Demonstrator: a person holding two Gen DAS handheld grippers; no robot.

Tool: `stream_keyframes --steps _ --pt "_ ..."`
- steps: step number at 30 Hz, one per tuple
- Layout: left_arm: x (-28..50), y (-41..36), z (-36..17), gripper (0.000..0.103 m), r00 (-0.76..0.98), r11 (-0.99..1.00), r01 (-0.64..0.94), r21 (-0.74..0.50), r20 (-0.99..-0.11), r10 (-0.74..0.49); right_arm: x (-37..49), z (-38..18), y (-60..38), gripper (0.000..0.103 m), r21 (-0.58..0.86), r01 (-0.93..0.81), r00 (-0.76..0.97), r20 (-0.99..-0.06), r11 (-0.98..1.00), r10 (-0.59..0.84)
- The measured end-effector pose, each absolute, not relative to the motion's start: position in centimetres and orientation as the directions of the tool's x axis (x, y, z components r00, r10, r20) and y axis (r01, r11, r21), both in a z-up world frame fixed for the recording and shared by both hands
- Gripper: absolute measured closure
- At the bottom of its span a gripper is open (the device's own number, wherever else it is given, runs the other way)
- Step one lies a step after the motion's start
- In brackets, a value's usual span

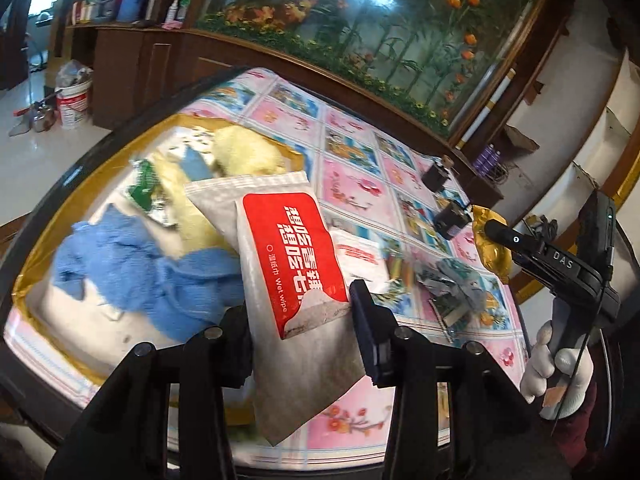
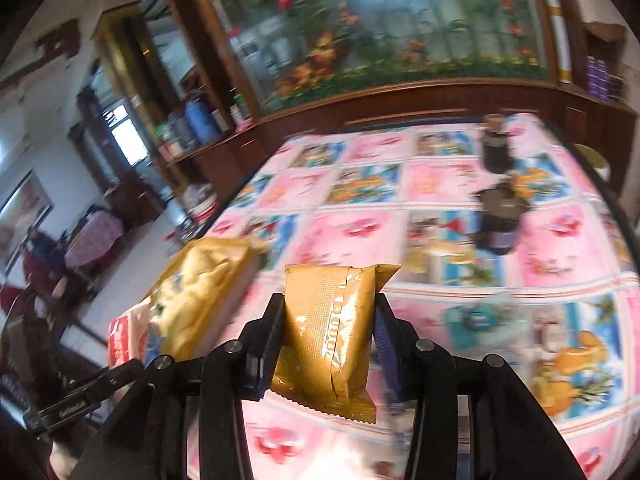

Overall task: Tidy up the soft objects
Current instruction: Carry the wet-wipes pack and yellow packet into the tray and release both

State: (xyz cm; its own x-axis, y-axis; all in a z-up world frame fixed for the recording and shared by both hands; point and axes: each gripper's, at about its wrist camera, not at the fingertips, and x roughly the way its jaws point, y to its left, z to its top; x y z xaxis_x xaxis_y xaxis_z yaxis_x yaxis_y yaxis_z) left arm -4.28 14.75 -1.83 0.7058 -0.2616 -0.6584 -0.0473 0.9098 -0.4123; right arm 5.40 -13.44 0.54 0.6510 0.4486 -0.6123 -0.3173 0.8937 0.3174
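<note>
In the left wrist view the left gripper (image 1: 304, 320) has its jaws closed on the lower half of a wet wipe packet (image 1: 294, 264), grey with a red label. The packet stands on end, its long axis running up the frame and tipped slightly left, so its top edge overhangs the gold-rimmed tray (image 1: 24, 280) that fills the left and centre of the frame. In the tray lie a blue cloth (image 1: 132, 264), a yellow cloth (image 1: 244, 148) and a green-printed foil wrapper (image 1: 146, 192). A second small packet (image 1: 356, 256) rests on the worktop (image 1: 352, 184) just right of the held one.

In the right wrist view the right gripper (image 2: 326, 324) has its jaws clamped on a gold snack pouch (image 2: 332, 328), held upright at frame centre with its crimped ends above and below the jaws. This view is blurred. The tray (image 2: 224, 246) sits at centre left of that frame, well apart from the pouch.

The left-hand load is already above the tray and looks nearer to release; the pouch would need carrying leftward across the floral worktop to reach it.
</note>
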Motion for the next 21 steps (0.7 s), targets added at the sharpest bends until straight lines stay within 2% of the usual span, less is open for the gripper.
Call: stream_keyframes --steps 6,11,13,16,21 --pt "-4.6 17.7 -3.8 0.062 0.687 0.922 -0.152 -0.357 -0.708 -0.161 6.2 0.1 -4.8 0.059 0.348 -0.462 0.531 -0.628 0.816 0.569" --pt "-2.7 18.1 -7.8 0.058 0.582 0.941 -0.232 -0.247 -0.81 -0.069 7.2 -0.1 2.1 0.059 0.361 -0.549 0.442 -0.64 0.754 0.628" --pt "-2.8 17.7 -7.9 0.056 0.602 0.951 -0.211 -0.226 -0.797 -0.056 7.8 -0.4 4.6 0.059 0.363 -0.575 0.409 -0.649 0.733 0.642" --pt "-3.8 18.5 -7.2 0.043 0.646 0.939 -0.188 -0.286 -0.757 -0.101 8.7 -1.1 8.5 0.059 0.378 -0.6 0.351 -0.668 0.705 0.656" --pt "-5.6 21.5 -6.3 0.041 0.694 0.903 -0.21 -0.374 -0.708 -0.132 10.2 -2.3 13.4 0.059 0.339 -0.62 0.33 -0.705 0.708 0.627"
